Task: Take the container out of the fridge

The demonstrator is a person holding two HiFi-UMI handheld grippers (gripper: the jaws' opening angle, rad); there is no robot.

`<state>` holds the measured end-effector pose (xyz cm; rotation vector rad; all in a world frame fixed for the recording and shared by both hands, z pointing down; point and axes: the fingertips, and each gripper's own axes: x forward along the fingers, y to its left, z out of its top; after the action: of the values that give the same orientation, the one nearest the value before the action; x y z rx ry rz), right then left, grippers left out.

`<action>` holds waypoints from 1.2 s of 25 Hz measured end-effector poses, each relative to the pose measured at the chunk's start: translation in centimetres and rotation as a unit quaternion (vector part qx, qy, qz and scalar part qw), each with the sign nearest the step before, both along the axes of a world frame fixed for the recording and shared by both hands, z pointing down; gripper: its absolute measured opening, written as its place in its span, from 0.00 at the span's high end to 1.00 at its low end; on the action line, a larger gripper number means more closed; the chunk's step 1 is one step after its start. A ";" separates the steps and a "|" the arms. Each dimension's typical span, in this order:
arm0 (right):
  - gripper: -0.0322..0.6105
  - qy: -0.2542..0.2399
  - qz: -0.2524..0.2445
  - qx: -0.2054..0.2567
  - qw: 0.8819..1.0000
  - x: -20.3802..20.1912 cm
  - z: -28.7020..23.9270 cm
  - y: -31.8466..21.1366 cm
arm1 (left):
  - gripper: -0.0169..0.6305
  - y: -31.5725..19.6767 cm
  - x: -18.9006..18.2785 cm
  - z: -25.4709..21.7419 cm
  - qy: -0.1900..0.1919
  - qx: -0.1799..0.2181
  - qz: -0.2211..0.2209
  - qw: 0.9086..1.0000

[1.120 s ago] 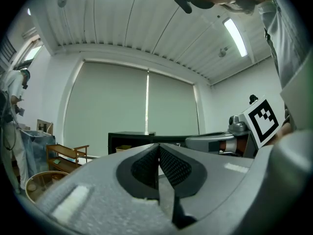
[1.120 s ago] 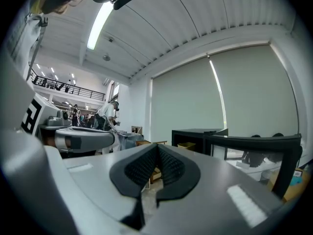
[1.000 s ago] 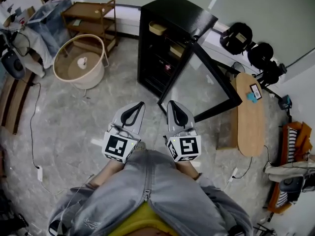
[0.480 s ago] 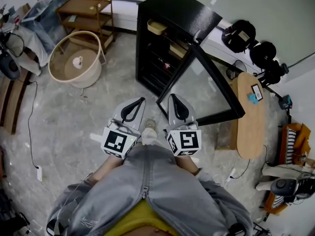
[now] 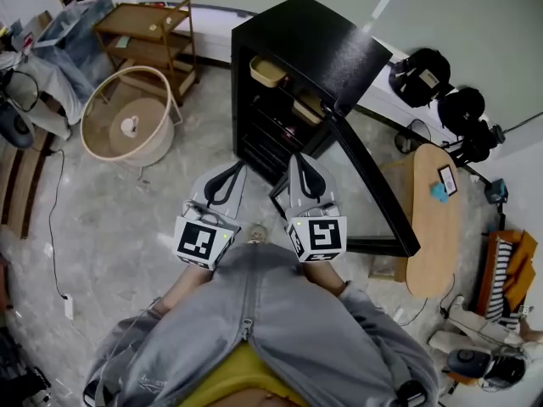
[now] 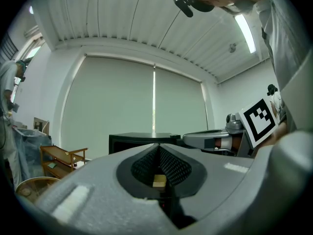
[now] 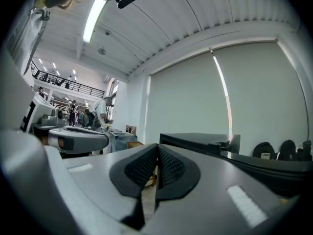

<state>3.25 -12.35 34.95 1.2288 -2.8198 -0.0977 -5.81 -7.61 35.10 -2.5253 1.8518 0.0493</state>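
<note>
**Fridge approached, both grippers shut and empty**

Over the last second the fridge (image 5: 316, 47) has been brought nearer in the head view. It is now seen at upper centre of the frame, and its open front reaches down almost to the gripper tips. Earlier, a strip of bare floor was seen between them. The glass door (image 5: 373, 185) is swung wide open towards the right of the frame, and its lower near corner is seen between the two grippers.

The left gripper (image 5: 233, 176) is held at lower centre-left with its jaws pressed together, and nothing is gripped. This is confirmed in the left gripper view (image 6: 157, 148), where the pads meet along one line. The right gripper (image 5: 301, 172), just beside it at lower centre, is likewise closed on nothing, as is shown in the right gripper view (image 7: 156, 148).

The container (image 5: 267, 72) is still inside the fridge, on an upper shelf at the left of the opening. A second tan container (image 5: 307, 108) is seen on a shelf below and to the right. It cannot be told which of the two is meant.

The approach is judged to be nearly finished, and no reach has yet been made. Before a container can be taken, the jaws will have to be opened and one gripper raised to shelf height.
</note>
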 end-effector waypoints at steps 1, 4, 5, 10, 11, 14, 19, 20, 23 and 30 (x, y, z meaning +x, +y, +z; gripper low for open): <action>0.95 0.000 -0.004 0.001 1.000 -0.3 -0.1 -1.1 | 0.97 -0.9 -0.3 0.0 0.001 0.000 -0.005 1.000; 0.95 0.004 -0.023 0.009 1.000 -1.7 -0.2 -3.6 | 0.97 -3.3 -1.1 0.2 0.005 0.000 -0.020 1.000; 0.95 0.005 -0.030 0.010 0.999 -2.1 -0.1 -4.3 | 0.97 -4.1 -1.4 0.4 0.006 -0.002 -0.024 1.000; 0.95 0.002 -0.045 0.005 0.999 -3.2 1.0 -7.2 | 0.97 -7.1 -2.1 1.2 0.013 -0.006 -0.033 0.999; 0.95 0.003 -0.046 0.004 0.999 -3.4 1.2 -7.5 | 0.97 -7.6 -2.3 1.3 0.014 -0.010 -0.034 0.999; 0.95 0.006 -0.046 0.002 0.999 -4.0 1.4 -8.7 | 0.97 -9.3 -2.8 1.4 0.017 -0.010 -0.029 0.999; 0.95 0.007 -0.032 -0.005 0.999 -6.1 2.0 -10.9 | 0.97 -12.9 -4.6 1.6 0.014 -0.013 -0.009 1.000; 0.95 0.007 -0.026 -0.007 1.000 -6.5 2.2 -11.3 | 0.97 -13.5 -4.9 1.7 0.012 -0.015 -0.002 1.000; 0.95 0.004 0.000 -0.017 1.000 -7.4 2.6 -12.8 | 0.97 -15.4 -5.9 2.0 0.010 -0.012 0.023 1.000; 0.95 0.016 0.062 -0.012 0.998 -9.3 3.2 -15.5 | 0.97 -19.5 -8.3 2.8 0.001 -0.025 0.086 0.996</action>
<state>-6.04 -27.85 38.12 1.3800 -2.7024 -0.0775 -14.16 -27.13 37.90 -2.7116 1.6516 0.0063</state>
